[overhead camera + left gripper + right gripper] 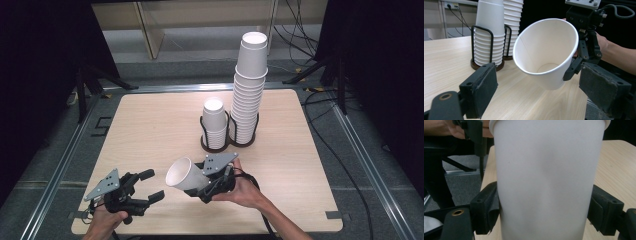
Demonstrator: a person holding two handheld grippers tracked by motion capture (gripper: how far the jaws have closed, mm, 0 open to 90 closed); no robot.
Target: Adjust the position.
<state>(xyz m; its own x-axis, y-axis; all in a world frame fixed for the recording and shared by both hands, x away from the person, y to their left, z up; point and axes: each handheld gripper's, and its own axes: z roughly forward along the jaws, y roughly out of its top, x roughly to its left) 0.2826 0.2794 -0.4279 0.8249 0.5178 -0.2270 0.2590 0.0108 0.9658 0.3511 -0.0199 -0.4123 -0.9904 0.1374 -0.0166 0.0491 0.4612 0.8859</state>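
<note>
A white paper cup is held tilted over the table's near middle, its mouth turned left toward my left gripper. My right gripper is shut on the cup's lower wall, one pad pressing on each side. One of its fingers shows beside the cup in the left gripper view. My left gripper stands open near the front left edge, nothing between its pads. The cup's rim hangs just beyond its fingertips.
A black wire holder at mid-table carries a short stack of cups and a tall stack side by side. The wooden table is bare on the left. Cables and stand legs lie on the floor around.
</note>
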